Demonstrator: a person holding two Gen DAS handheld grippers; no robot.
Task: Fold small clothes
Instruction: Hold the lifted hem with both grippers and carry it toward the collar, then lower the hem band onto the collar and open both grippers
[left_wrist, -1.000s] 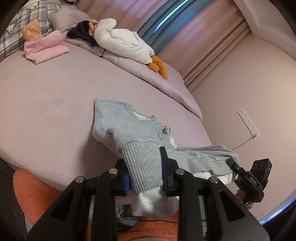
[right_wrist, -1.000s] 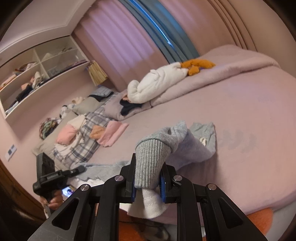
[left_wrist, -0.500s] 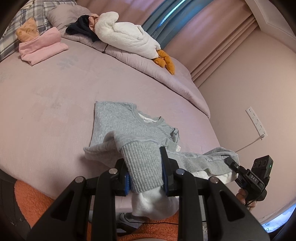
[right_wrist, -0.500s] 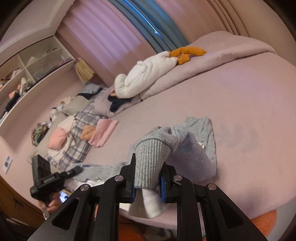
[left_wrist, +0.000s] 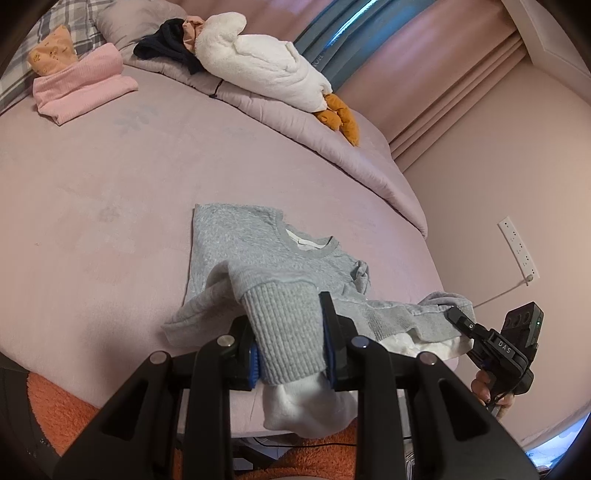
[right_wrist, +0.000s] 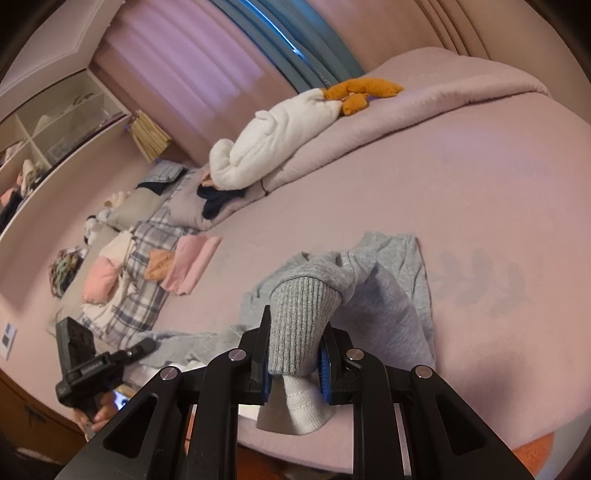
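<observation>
A small grey sweatshirt (left_wrist: 258, 251) with a white lining lies on the pink bed (left_wrist: 92, 184), its neck end flat and its lower end lifted. My left gripper (left_wrist: 288, 343) is shut on one ribbed hem corner (left_wrist: 284, 325) of it. My right gripper (right_wrist: 295, 354) is shut on the other ribbed hem corner (right_wrist: 299, 317). The sweatshirt body (right_wrist: 391, 302) drapes from both grippers down to the bed. Each gripper shows in the other's view, the right one (left_wrist: 498, 347) and the left one (right_wrist: 92, 365).
A folded pink garment (left_wrist: 81, 88) and an orange one (left_wrist: 51, 55) lie at the bed's far side. A white plush goose (left_wrist: 258, 59) rests on the rolled duvet. Plaid bedding and clothes (right_wrist: 122, 288) lie near the shelves. A wall socket (left_wrist: 517, 251) is at the right.
Both grippers have carried the sweatshirt's hem forward over the bed, toward its neck end. More of the bed now shows below them. Both stay shut on the hem.
</observation>
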